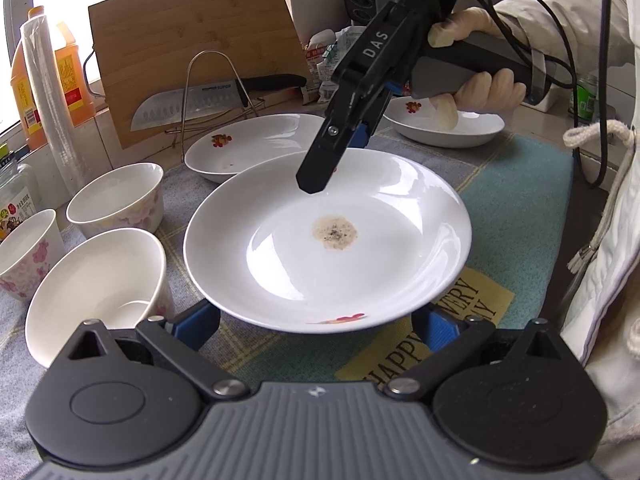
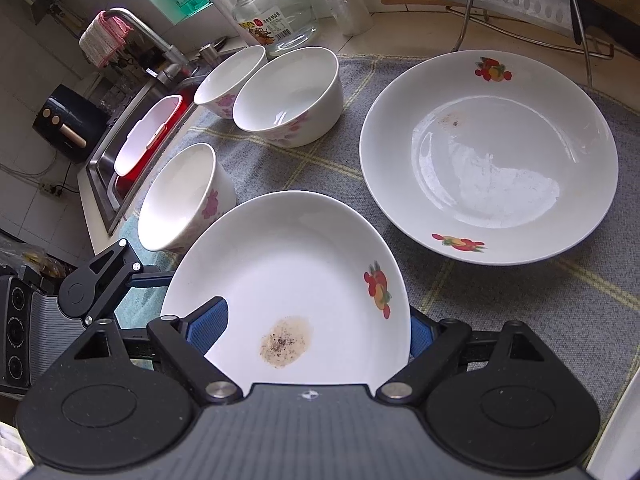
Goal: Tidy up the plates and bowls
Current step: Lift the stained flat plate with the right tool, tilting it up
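Evidently mid-pickup, with the stained plate (image 1: 328,240) as the piece being worked on. Sits near the middle of the cloth mat (image 1: 520,208) on the worktop, its near rim seeming raised a little, judging by the shadow beneath.

Left tongs (image 1: 316,328) spread wide at the near rim of that plate, both blue pads tucked below the edge, probably to cradle or steady it from underneath. Cannot tell whether anything is actually clamped, since the plate hides the tips.

Right tongs (image 2: 312,332) brought down steeply at the far rim of the stained plate by a gloved hand (image 1: 480,84). Jaws well apart and straddling the rim, one finger over the inside and the other outside and below. No pinch visible yet, so likely lining up for a grip on the thin edge.

Just beyond the stained plate, a second plate (image 2: 488,160) lying flat with faint residue, a sensible base for stacking like with like. Farther behind the stained plate, toward the gloved hand's side, a third plate (image 1: 444,128). Beside the stained plate, on the sink side, three flowered bowls (image 2: 288,96) grouped close together, apparently kept apart from the plates.
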{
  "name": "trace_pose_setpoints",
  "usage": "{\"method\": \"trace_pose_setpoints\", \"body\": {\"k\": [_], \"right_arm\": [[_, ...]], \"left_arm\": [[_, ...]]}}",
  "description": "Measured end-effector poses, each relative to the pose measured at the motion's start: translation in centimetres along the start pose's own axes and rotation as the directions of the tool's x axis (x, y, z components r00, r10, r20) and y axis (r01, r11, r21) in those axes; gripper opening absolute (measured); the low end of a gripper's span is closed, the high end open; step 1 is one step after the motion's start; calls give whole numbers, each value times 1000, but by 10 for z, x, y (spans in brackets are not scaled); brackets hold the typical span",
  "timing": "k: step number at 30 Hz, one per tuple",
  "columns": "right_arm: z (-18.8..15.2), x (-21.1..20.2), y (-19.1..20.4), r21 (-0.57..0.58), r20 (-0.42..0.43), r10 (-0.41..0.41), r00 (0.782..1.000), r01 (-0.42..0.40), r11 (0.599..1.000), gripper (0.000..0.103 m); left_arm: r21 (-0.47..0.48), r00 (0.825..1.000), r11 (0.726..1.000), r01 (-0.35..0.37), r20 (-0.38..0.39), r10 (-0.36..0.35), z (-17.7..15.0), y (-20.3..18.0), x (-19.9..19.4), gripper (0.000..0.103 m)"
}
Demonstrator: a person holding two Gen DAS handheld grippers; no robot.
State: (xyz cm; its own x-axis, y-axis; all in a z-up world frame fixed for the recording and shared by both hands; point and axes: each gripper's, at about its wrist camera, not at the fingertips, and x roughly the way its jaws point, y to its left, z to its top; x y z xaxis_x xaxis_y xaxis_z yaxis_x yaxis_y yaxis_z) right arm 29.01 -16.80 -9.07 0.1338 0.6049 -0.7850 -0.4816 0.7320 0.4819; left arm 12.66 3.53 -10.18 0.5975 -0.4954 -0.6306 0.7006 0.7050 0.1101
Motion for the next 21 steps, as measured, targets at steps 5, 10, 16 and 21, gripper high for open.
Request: {"method": "trace_pose_setpoints", "body": {"k": [5,10,16,21], "right_arm": [[-3,-7,0,8,15,-10,1000,10,1000,93],[-8,-18,-3,18,35,-21,999,20,1000,93],[-16,-34,-11,35,58,-38,998,36,999,93],[-25,-50,-22,61,81,-60,995,55,997,93]], "left_arm": [[10,1000,1000,9,4,-9,6,-2,-2,101],[16,1000,1000,26,8,-26,15,-5,-1,101],[38,999,998,46,15,-46,27,-13,4,101],[62,997,996,67,24,-68,38,-20,11,101]]}}
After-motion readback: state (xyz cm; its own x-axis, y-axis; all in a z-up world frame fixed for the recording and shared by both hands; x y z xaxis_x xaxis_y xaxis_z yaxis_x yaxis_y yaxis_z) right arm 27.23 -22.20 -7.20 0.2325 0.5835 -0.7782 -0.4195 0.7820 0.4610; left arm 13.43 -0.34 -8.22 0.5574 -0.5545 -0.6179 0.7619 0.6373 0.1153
